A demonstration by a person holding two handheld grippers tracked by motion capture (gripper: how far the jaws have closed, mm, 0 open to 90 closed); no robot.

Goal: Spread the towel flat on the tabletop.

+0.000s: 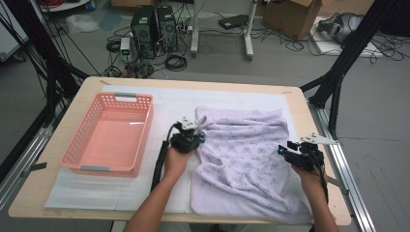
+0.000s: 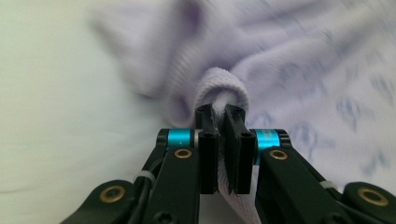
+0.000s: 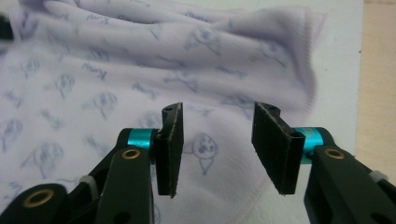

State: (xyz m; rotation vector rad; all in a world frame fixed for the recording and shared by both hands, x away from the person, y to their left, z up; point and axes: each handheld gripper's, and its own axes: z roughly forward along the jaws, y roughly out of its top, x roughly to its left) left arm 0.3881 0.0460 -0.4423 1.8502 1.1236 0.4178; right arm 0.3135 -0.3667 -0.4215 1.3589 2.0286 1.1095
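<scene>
A soft purple towel [image 1: 246, 159] with little blue drawings lies on the right half of the counter [image 1: 58, 193]. It is rumpled, with folds near its far edge. Its near edge comes close to the near edge of the counter. Under it lies a white mat [image 1: 96, 193] that covers most of the counter.

The left tongs [image 1: 189, 137] sit at the far left corner of the towel, near the middle of the counter. They are squeezed tight on a fold of the towel. In the left gripper view the fold of cloth [image 2: 219, 93] bulges out above the two black pads [image 2: 236, 154], and a strip of it shows between them.

The right tongs [image 1: 286, 149] are at the right edge of the towel, near the right edge of the counter. Their pads [image 3: 170, 149] stand apart with a gap between them. Nothing is in the gap; the towel lies below them.

A pink basket [image 1: 77, 154] sits on the left side of the counter, well apart from the towel.
</scene>
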